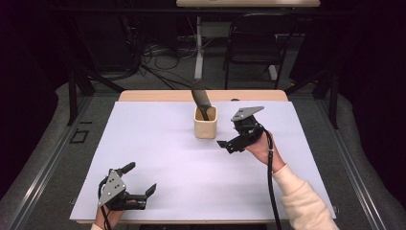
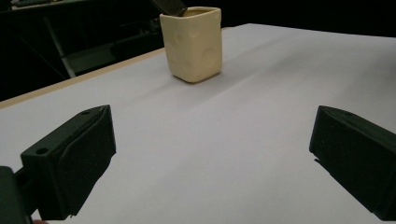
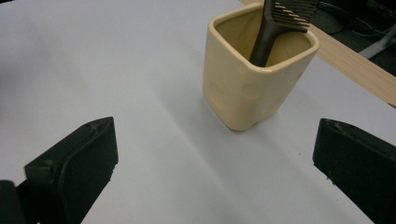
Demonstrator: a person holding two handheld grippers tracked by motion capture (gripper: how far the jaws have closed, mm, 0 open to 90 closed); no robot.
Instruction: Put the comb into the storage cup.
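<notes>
A cream square cup (image 1: 206, 123) stands upright on the white sheet at the table's far middle. A black comb (image 1: 199, 97) leans in it, teeth end up and tilted left. My right gripper (image 1: 229, 133) hovers just right of the cup, open and empty, jaws pointing at it. In the right gripper view the cup (image 3: 254, 81) and comb (image 3: 274, 29) sit close ahead, beyond the spread jaws of my right gripper (image 3: 215, 170). My left gripper (image 1: 141, 178) rests open and empty near the front left edge. In its view, my left gripper (image 2: 210, 156) faces the cup (image 2: 192, 44) far ahead.
A white sheet (image 1: 158, 143) covers most of the table, with a strip of bare wood (image 1: 158, 96) at the far edge. Behind the table are a black chair (image 1: 256, 45), a desk leg (image 1: 198, 52) and cables on the floor.
</notes>
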